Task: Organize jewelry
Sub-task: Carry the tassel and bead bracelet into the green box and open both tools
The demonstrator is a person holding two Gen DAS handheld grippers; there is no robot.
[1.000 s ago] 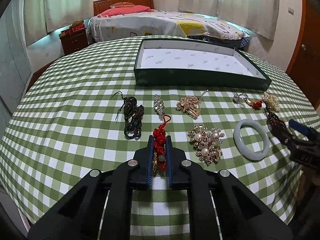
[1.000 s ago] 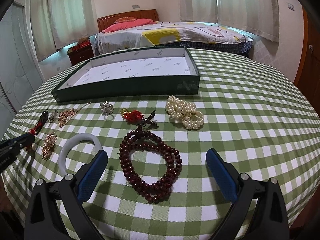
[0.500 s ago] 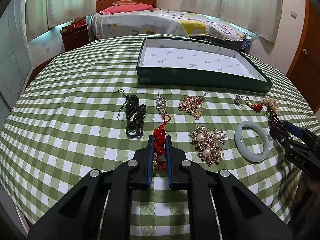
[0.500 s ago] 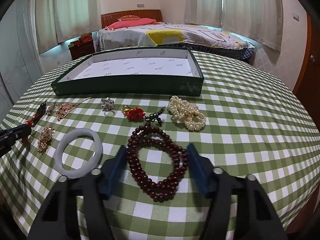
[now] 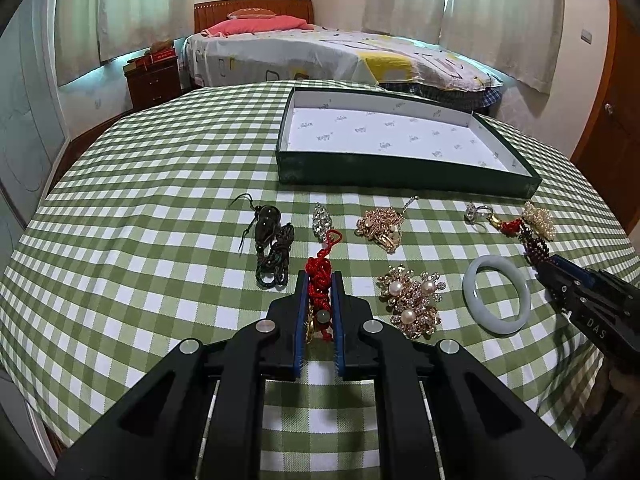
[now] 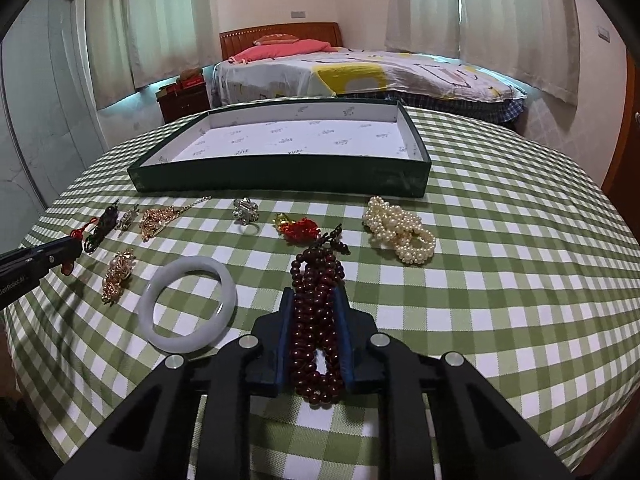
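1. The left gripper (image 5: 320, 280) is clamped on a red knotted cord charm (image 5: 319, 276); its blue pads press the knot from both sides, and the charm's loop lies on the cloth ahead of the fingertips.
2. The right gripper (image 6: 313, 294) has its jaws closing on a dark red bead bracelet (image 6: 316, 280). The strands are bunched between the blue pads, which touch them on either side, and the bracelet's far end with its dark tassel sticks out beyond the tips.
3. Just left of the left gripper lies a dark stone pendant on a green cord (image 5: 270, 240), and ahead of it a small rhinestone brooch (image 5: 322, 218).
4. To its right sits a gold brooch with pearls (image 5: 412, 300), with a gold chain piece (image 5: 380, 226) beyond that.
5. A pale jade bangle (image 6: 186, 306) lies flat just left of the right gripper, apart from it.
6. Ahead of the right gripper are a red and gold charm (image 6: 298, 228) and a silver ring (image 6: 245, 210); a heap of pearl bracelets (image 6: 400, 232) lies to the right.
7. Behind the row of jewelry stands a shallow dark green tray (image 6: 280, 178) with a white printed lining.
8. Everything rests on a round table under a green checked cloth (image 6: 520, 260).
9. A bed (image 5: 320, 56) with a pink pillow stands behind the table.
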